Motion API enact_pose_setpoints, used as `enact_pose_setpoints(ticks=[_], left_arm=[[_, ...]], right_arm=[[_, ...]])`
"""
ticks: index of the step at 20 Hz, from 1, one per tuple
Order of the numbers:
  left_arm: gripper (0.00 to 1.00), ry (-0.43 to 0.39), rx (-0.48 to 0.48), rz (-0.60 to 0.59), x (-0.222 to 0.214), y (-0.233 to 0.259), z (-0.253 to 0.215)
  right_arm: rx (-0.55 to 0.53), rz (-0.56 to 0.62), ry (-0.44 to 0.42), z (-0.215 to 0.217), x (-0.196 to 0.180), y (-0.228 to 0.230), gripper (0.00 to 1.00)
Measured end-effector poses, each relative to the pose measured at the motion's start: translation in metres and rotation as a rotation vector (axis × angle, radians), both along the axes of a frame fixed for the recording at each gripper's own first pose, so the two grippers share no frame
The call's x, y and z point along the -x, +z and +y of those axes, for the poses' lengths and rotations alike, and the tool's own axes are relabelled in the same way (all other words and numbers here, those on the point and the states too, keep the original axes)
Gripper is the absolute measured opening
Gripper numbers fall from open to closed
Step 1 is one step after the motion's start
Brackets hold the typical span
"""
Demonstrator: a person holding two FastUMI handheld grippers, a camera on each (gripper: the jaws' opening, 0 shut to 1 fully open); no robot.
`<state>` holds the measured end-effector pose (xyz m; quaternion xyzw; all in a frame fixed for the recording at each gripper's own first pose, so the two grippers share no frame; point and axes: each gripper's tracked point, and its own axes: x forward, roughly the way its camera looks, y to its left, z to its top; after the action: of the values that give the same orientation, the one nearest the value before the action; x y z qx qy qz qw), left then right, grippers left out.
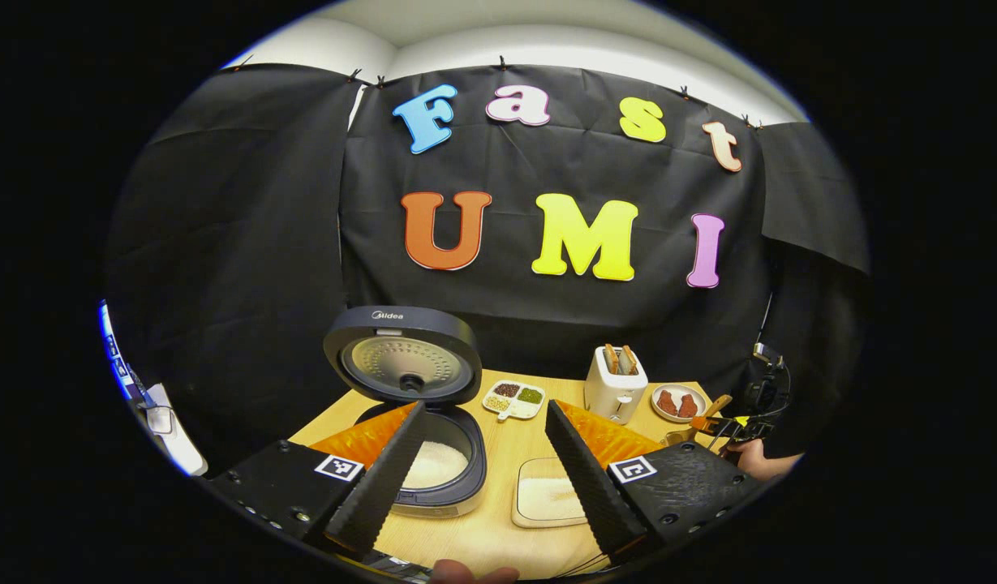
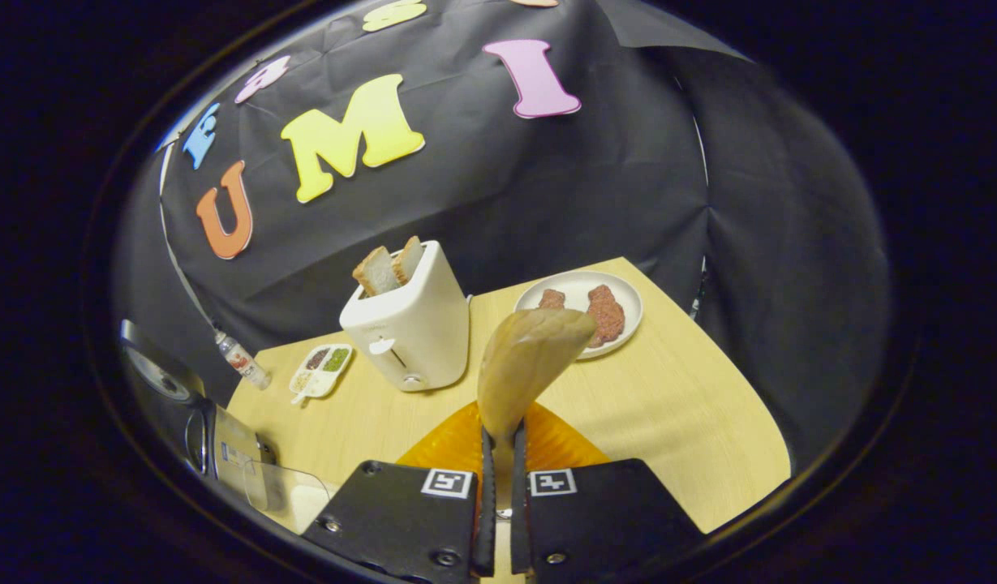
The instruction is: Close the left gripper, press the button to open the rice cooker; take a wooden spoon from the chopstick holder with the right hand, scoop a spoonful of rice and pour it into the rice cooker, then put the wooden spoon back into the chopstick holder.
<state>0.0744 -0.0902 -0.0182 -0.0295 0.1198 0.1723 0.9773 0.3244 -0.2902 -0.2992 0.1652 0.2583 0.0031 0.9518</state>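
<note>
The rice cooker [image 1: 453, 495] stands open, lid [image 1: 402, 357] raised, with white rice in its pot [image 1: 435, 464]. My left gripper [image 1: 486, 405] hovers in front of it, open, nothing between its fingers. A shallow square container of rice [image 1: 547, 493] lies just right of the cooker. At the table's right end my right gripper [image 1: 729, 426] is held by a hand [image 1: 762, 462]. In the right gripper view that gripper [image 2: 498, 434] is shut on the handle of the wooden spoon [image 2: 530, 357], whose empty bowl points up. The cooker [image 2: 169, 385] sits at that view's far left edge.
A white toaster [image 1: 616, 385] holding bread slices stands at the back, with a divided dish of grains [image 1: 514, 399] to its left and a plate of meat pieces [image 1: 678, 401] to its right. A small bottle [image 2: 242, 359] stands by the booth wall. The wooden table's edge [image 2: 749, 454] is near.
</note>
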Motion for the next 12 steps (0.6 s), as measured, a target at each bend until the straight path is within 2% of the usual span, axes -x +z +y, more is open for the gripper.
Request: enact_pose_setpoints(ticks=[6,8,10,11,12], left_arm=[[0.95,-0.009,0.005,-0.005,-0.001,0.002,0.000],[0.95,-0.015,0.008,-0.010,-0.001,0.004,-0.001],[0.95,-0.021,0.008,-0.020,-0.001,0.007,0.000],[0.95,-0.024,0.007,-0.027,-0.001,0.008,0.001],[0.95,-0.025,0.005,-0.034,-0.001,0.010,0.003]], right_arm=[[-0.005,0.011,-0.014,-0.006,0.005,0.001,0.18],[0.006,-0.019,-0.018,-0.011,0.006,0.013,0.21],[0.028,-0.044,-0.026,-0.017,0.009,0.027,0.43],[0.033,-0.062,-0.031,-0.020,0.014,0.038,0.60],[0.040,-0.078,-0.041,-0.023,0.016,0.048,0.66]])
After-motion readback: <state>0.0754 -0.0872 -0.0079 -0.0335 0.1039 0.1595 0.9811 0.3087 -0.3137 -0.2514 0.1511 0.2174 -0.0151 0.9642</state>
